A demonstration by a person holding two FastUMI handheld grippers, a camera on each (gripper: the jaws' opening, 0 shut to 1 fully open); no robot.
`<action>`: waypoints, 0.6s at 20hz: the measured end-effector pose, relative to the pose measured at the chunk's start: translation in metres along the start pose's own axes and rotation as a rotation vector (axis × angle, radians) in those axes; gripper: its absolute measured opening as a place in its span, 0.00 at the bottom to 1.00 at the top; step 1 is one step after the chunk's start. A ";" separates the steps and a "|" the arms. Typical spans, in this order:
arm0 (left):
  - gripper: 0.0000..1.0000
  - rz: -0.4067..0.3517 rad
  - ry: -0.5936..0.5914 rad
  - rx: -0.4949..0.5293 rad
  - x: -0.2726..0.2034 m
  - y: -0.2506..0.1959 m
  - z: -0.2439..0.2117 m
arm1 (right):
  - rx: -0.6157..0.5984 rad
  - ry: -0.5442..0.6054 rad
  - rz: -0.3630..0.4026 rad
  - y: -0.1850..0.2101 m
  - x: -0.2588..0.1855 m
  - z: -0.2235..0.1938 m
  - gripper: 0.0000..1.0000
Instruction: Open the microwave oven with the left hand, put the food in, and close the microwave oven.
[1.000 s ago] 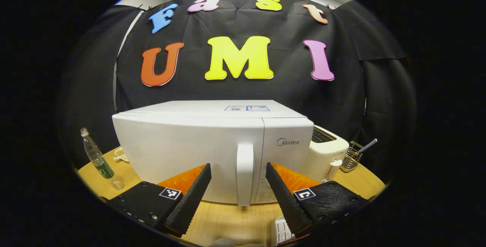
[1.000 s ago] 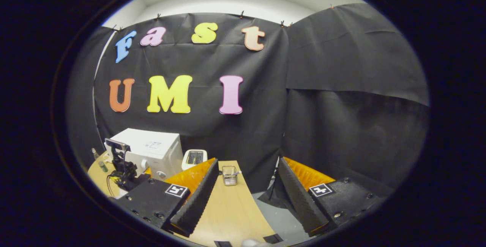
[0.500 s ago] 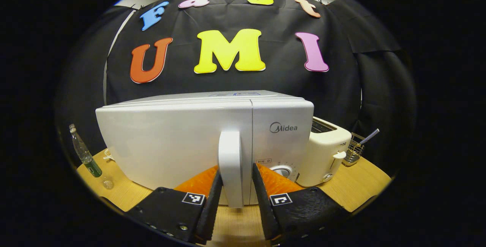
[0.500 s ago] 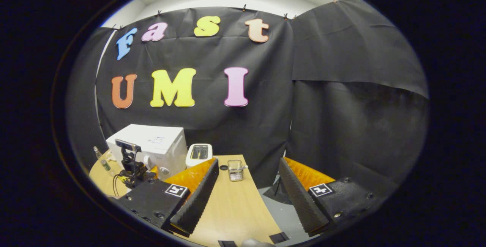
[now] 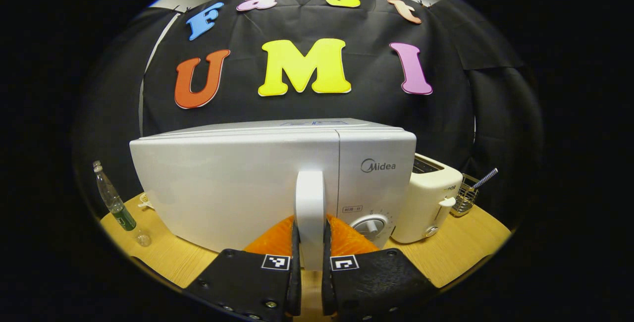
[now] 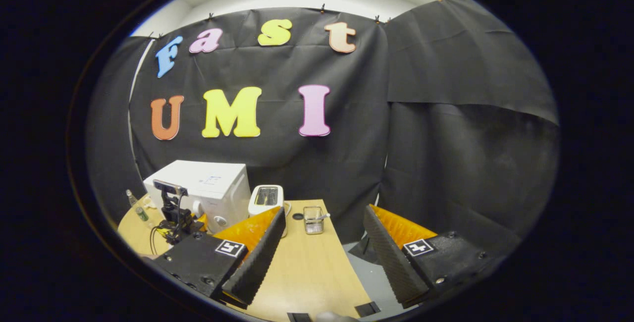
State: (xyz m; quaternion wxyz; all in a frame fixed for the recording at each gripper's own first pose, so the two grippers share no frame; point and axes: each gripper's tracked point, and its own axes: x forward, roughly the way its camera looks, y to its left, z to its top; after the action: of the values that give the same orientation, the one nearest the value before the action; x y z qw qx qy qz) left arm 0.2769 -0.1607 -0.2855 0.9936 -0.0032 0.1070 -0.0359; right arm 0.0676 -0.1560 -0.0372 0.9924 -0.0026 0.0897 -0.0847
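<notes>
**Left gripper clamped on the door handle**

The left gripper pinches the white vertical handle of the boxy white microwave oven — door flush, standing on the pale wooden table beside a cream toaster. The right gripper hangs spread wide — holding nothing.

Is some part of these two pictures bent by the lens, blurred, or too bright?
Left gripper view: sharp; fisheye bows the microwave top and sides; the handle between the left gripper fingers is brightly lit, nearly washed out. Right gripper view: sharp; the table edge curves, the ceiling band glows bright, the right gripper stands open.
</notes>
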 end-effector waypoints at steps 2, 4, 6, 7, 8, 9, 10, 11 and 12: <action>0.09 -0.001 0.002 0.004 -0.001 0.001 0.000 | -0.003 0.002 0.007 0.002 -0.003 -0.002 0.92; 0.09 -0.004 0.003 0.000 -0.001 0.000 0.000 | -0.004 -0.002 0.014 0.004 -0.005 -0.002 1.00; 0.10 -0.014 0.010 -0.004 -0.002 0.000 0.000 | -0.008 -0.007 0.020 0.005 -0.009 -0.001 0.92; 0.09 -0.022 0.014 -0.005 -0.003 0.000 -0.001 | -0.007 -0.011 0.019 0.005 -0.010 0.000 0.92; 0.10 -0.026 0.018 -0.004 -0.004 -0.001 -0.002 | -0.004 -0.012 0.022 0.005 -0.010 0.001 0.92; 0.10 -0.026 0.023 0.001 -0.004 0.000 -0.005 | -0.004 -0.011 0.020 0.006 -0.011 0.000 0.92; 0.10 -0.030 0.024 0.006 -0.004 0.000 -0.003 | -0.005 -0.013 0.020 0.005 -0.011 0.000 1.00; 0.10 -0.035 0.024 -0.001 -0.003 -0.001 -0.003 | -0.007 -0.012 0.018 0.005 -0.012 0.000 0.92; 0.09 -0.039 0.028 -0.004 -0.004 -0.001 -0.005 | -0.006 -0.012 0.016 0.004 -0.013 -0.001 1.00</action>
State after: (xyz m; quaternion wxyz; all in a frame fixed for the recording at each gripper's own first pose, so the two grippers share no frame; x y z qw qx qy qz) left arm 0.2716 -0.1617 -0.2893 0.9911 -0.0066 0.1210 -0.0550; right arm 0.0555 -0.1500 -0.0364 0.9935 -0.0051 0.0842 -0.0763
